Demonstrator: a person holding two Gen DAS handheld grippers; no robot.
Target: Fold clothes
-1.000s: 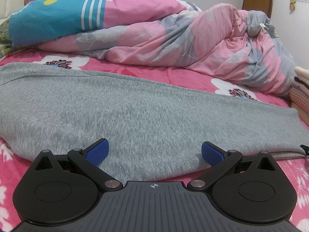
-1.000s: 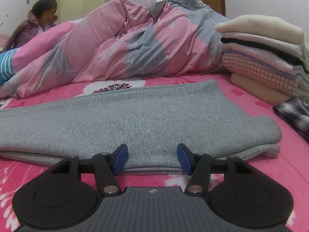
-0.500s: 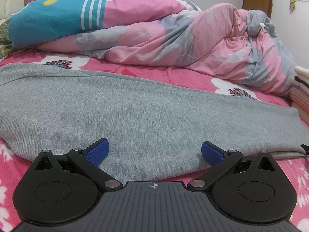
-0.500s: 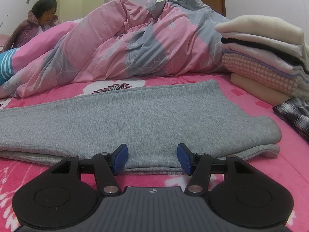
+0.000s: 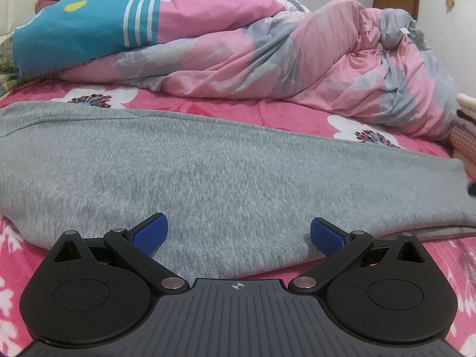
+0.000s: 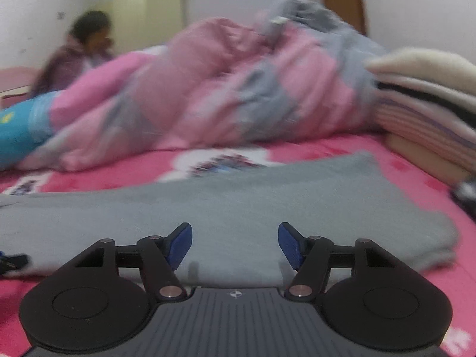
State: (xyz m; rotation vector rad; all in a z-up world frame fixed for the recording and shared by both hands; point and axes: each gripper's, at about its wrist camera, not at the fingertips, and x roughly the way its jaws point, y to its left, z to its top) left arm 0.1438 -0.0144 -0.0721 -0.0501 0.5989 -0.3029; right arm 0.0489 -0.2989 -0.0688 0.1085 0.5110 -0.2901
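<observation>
A grey knit garment (image 5: 226, 172) lies flat and long across the pink flowered bedsheet (image 5: 208, 110). My left gripper (image 5: 238, 235) is open at its near folded edge, blue pads wide apart and nothing between them. In the right wrist view the same grey garment (image 6: 253, 202) lies flat, its right end rounded. My right gripper (image 6: 235, 245) hovers open just above the cloth's near edge, holding nothing. That view is motion-blurred.
A crumpled pink and grey duvet (image 5: 282, 59) fills the back of the bed, with a teal striped pillow (image 5: 77, 32) at left. A stack of folded clothes (image 6: 422, 113) stands at right. A person (image 6: 80, 50) sits at the far left by a wardrobe.
My right gripper has lifted and moved, blurring its view; the garment now sits lower under it and the jaws are slightly wider. The left gripper has not moved.
</observation>
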